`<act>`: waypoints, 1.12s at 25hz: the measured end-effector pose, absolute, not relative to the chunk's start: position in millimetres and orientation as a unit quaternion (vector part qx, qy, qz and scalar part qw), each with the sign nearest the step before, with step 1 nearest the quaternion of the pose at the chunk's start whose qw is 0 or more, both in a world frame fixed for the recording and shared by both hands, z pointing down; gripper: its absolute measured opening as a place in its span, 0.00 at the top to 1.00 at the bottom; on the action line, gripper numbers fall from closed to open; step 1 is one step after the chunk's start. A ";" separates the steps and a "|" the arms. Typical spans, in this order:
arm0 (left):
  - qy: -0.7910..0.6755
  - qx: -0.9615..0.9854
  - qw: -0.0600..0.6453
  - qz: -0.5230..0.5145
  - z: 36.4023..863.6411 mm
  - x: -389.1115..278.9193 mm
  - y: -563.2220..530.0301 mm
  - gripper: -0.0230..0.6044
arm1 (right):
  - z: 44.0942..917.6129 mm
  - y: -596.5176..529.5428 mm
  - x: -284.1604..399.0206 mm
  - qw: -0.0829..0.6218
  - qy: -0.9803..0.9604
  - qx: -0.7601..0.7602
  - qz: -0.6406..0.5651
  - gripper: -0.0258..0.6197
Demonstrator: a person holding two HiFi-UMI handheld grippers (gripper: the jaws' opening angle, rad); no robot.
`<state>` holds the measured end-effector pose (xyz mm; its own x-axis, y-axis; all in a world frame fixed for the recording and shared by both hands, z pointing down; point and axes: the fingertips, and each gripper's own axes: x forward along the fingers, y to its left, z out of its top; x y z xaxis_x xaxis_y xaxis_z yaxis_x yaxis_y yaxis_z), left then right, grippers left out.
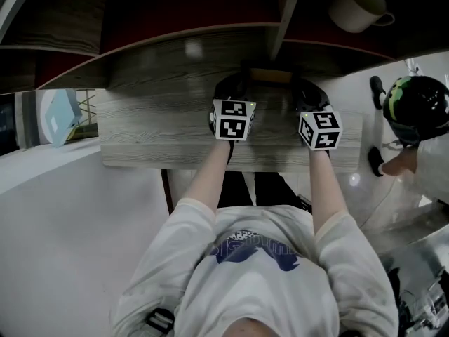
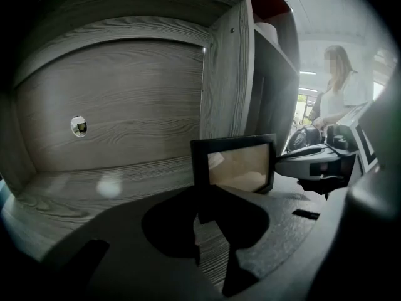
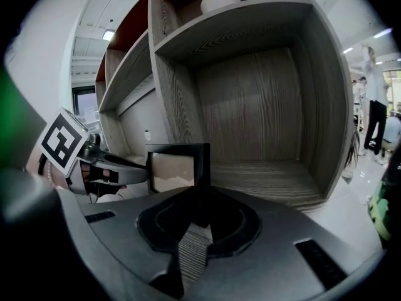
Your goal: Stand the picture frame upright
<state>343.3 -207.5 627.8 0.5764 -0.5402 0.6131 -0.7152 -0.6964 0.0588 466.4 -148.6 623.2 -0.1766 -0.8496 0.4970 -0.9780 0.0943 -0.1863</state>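
A black picture frame (image 2: 237,164) with a pale brown picture stands upright on the wooden shelf board (image 1: 154,128), close to the vertical divider (image 2: 227,74). From the head view only its brown top edge (image 1: 270,76) shows between the two grippers. My left gripper (image 2: 203,202) has its jaws closed on the frame's lower left edge. My right gripper (image 3: 199,209) holds the frame (image 3: 177,167) by its right edge, jaws narrowed around it. In the head view the left gripper (image 1: 235,84) and right gripper (image 1: 306,88) flank the frame from both sides.
A white cup (image 1: 358,4) sits on the shelf above and to the right. The back panel has a small round hole (image 2: 79,126). A person (image 2: 338,86) stands beyond the shelf unit; another person wearing a dark helmet (image 1: 419,107) is at the right.
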 end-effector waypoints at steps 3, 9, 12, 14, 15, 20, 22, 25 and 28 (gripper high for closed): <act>-0.359 0.875 0.148 0.290 627.6 344.5 -208.1 0.85 | 623.1 -148.4 467.1 0.133 -0.729 0.627 0.242 0.90; -0.356 0.877 0.145 0.289 630.9 346.1 -209.4 0.85 | 622.6 -149.0 466.9 0.137 -0.728 0.627 0.241 0.90; -0.350 0.881 0.142 0.286 635.2 346.7 -208.9 0.85 | 622.3 -149.2 466.8 0.137 -0.726 0.629 0.242 0.90; -0.348 0.882 0.140 0.286 636.3 346.9 -208.6 0.85 | 622.6 -149.2 466.7 0.136 -0.725 0.631 0.242 0.90; -0.348 0.882 0.139 0.287 636.0 346.6 -208.6 0.85 | 622.7 -149.1 466.5 0.135 -0.724 0.632 0.243 0.90; -0.345 0.884 0.132 0.286 632.0 346.1 -208.7 0.84 | 620.5 -147.7 466.8 0.134 -0.716 0.641 0.243 0.88; -0.343 0.886 0.132 0.283 632.4 345.6 -208.4 0.83 | 619.0 -147.4 467.1 0.133 -0.714 0.644 0.242 0.86; -0.338 0.887 0.136 0.283 631.4 344.5 -205.7 0.82 | 616.2 -145.9 467.1 0.131 -0.711 0.648 0.240 0.85; -0.333 0.890 0.138 0.280 628.7 343.2 -202.8 0.82 | 611.1 -142.7 467.0 0.126 -0.706 0.655 0.238 0.84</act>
